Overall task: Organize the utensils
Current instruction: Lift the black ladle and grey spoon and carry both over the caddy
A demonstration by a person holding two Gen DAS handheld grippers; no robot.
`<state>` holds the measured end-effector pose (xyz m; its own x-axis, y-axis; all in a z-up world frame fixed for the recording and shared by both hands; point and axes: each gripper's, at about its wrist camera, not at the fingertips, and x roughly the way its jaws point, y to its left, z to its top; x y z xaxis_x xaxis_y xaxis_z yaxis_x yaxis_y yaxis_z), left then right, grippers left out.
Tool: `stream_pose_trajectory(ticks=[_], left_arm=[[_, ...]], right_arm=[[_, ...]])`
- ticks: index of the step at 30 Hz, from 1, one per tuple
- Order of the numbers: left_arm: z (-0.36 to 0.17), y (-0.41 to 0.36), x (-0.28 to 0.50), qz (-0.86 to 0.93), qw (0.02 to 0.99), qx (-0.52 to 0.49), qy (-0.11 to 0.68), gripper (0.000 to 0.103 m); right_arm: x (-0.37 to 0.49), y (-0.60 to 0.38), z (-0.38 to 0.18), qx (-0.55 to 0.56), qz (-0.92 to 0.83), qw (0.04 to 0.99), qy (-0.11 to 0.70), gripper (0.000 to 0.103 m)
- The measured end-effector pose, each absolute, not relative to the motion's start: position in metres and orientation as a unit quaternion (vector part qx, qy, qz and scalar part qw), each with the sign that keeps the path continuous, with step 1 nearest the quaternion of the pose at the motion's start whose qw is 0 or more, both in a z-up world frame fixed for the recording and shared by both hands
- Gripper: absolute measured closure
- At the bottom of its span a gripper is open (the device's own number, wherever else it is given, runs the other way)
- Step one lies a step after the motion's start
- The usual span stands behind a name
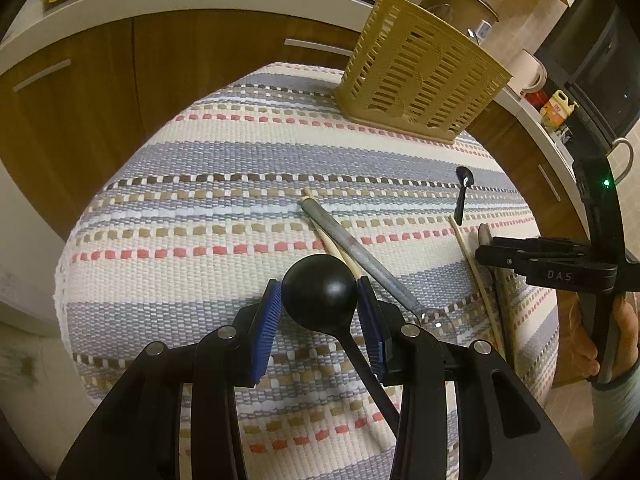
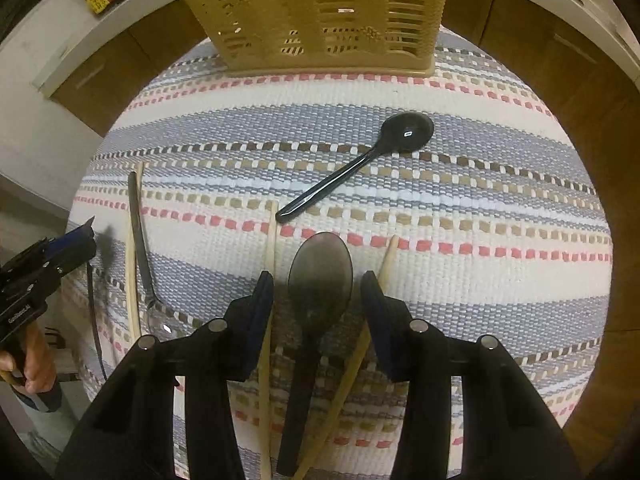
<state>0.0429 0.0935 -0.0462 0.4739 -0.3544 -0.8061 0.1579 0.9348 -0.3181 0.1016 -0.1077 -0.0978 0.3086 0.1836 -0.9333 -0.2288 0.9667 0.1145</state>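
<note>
Left wrist view: left gripper (image 1: 318, 304) jaws clamp the black ladle (image 1: 319, 294) for carrying to the basket (image 1: 420, 80) at one o'clock; right gripper (image 2: 318, 316) jaws straddle the grey spoon (image 2: 320, 276), parted, ready to close.

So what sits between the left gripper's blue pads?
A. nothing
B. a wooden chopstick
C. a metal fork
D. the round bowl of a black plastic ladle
D: in the left wrist view the black plastic ladle's round bowl fills the gap between the left gripper's blue pads.
</note>
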Motion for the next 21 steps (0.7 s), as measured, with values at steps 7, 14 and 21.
stream_pose_trajectory(ticks=[7,14,21], left_arm=[[-0.039,0.091,0.045,-0.144,0.864,-0.086,0.475,0.066],[-0.027,0.087,0.045,-0.141,0.874,-0.071,0.46,0.066],[0.007,0.08,0.044,-0.137,0.904,-0.062,0.4,0.066]], right_arm=[[0.106,-0.091,-0.103,-0.047,0.095,0.812,0.574,0.071],[0.099,-0.09,-0.103,-0.065,0.097,0.827,0.549,0.073],[0.079,-0.111,-0.072,-0.02,0.144,0.862,0.486,0.073]])
